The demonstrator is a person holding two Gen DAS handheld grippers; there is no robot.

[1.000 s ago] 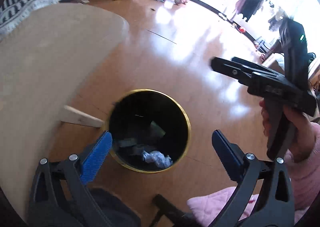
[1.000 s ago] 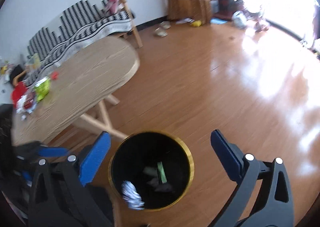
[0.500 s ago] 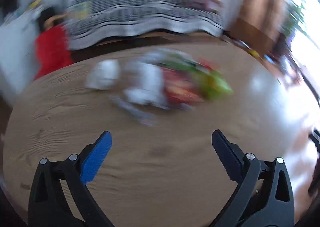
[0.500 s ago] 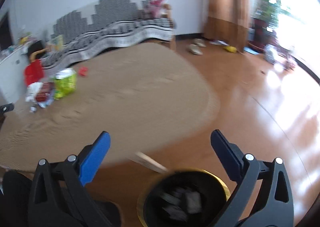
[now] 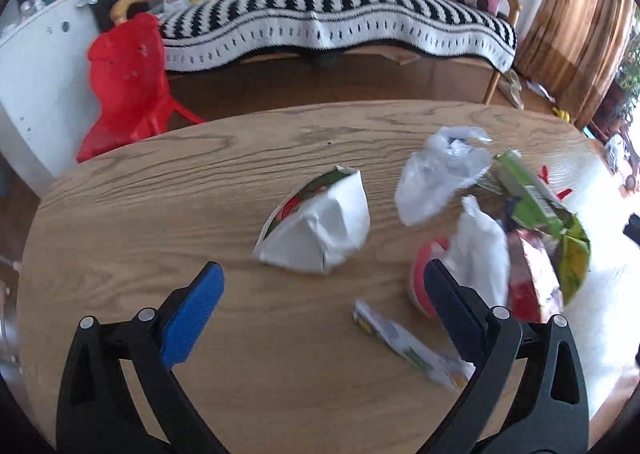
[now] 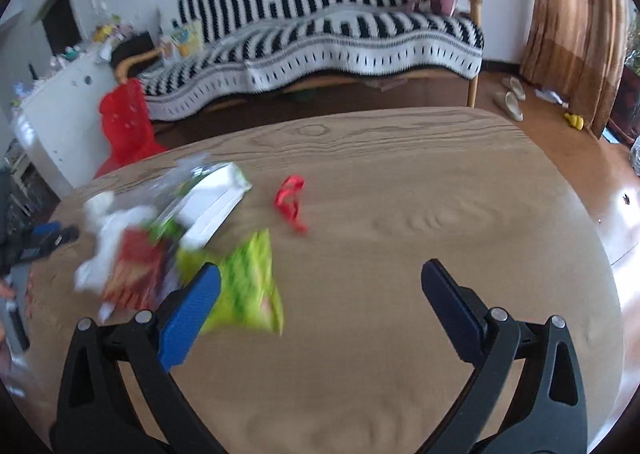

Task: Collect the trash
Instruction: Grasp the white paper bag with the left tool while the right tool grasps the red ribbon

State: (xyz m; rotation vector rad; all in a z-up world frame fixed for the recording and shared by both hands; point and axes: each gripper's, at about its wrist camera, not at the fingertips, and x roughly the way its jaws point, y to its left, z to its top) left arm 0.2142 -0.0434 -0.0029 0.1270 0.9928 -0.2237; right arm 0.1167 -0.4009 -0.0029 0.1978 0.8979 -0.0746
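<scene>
Trash lies on the wooden table point(image 5: 140, 221). In the left wrist view I see a crumpled white carton point(image 5: 320, 225), a white plastic bag point(image 5: 436, 173), a green wrapper point(image 5: 536, 201), a red cup point(image 5: 424, 282) and a flat sachet point(image 5: 408, 346). My left gripper point(image 5: 322, 304) is open and empty, just short of the carton. In the right wrist view a green packet point(image 6: 244, 286), a red snack bag point(image 6: 136, 270), a white box point(image 6: 216, 205) and a red scrap point(image 6: 290, 201) lie on the table point(image 6: 420, 213). My right gripper point(image 6: 320, 302) is open and empty over it.
A striped sofa point(image 5: 320, 17) stands behind the table, also in the right wrist view point(image 6: 320, 29). A red bag point(image 5: 124, 77) hangs beside a white cabinet point(image 5: 36, 65). Curtains point(image 6: 576, 25) and shoes point(image 6: 508, 97) are at the right. The left gripper point(image 6: 36, 242) shows at the right wrist view's left edge.
Both grippers swung up from the black bin on the floor to the table top. The bin has left both views. Both stay open and empty.
</scene>
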